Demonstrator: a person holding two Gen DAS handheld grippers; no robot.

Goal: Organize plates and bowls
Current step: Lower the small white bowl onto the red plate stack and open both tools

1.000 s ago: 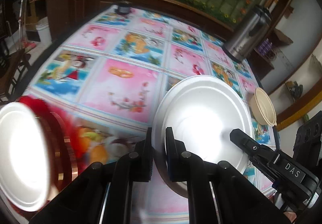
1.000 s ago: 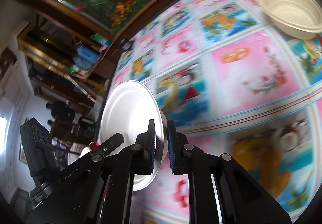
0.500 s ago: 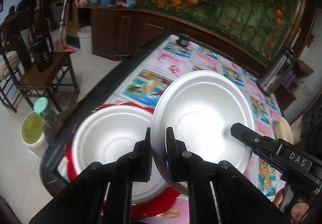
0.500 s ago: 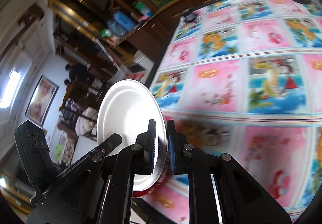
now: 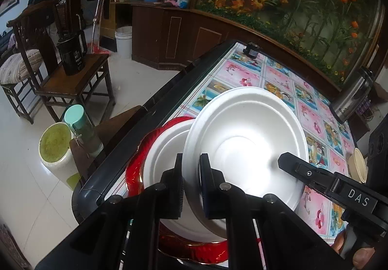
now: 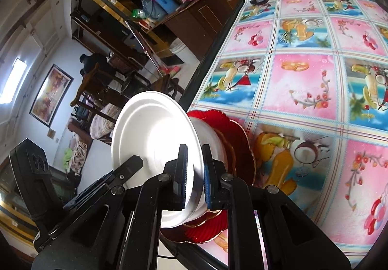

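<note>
Red plate (image 5: 135,168): sitting near the table corner, serving as the stacking spot; carrying a second white dish (image 5: 165,148) already nested on it.
Left gripper (image 5: 191,185): pinching the near rim of the white plate (image 5: 245,144) between narrow jaws, holding it tilted above the dish on the red plate; probably angling it for lowering onto the stack.
White plate: hanging in the air over the stack, not yet lying flat; overlapping the lower dish in the left wrist view, contact impossible to tell.
Right gripper (image 6: 194,178): clamping the same white plate (image 6: 155,139) at its rim from the other side, jaws narrow; likely sharing the load to keep the thin plate steady.
Table (image 6: 303,81): covered in a bright fruit-print cloth; stack kept close to the edge, so careless release risking a slide.
Beige bowl (image 5: 359,163): waiting at the far right, well apart from the stack; likely next for sorting.
</note>
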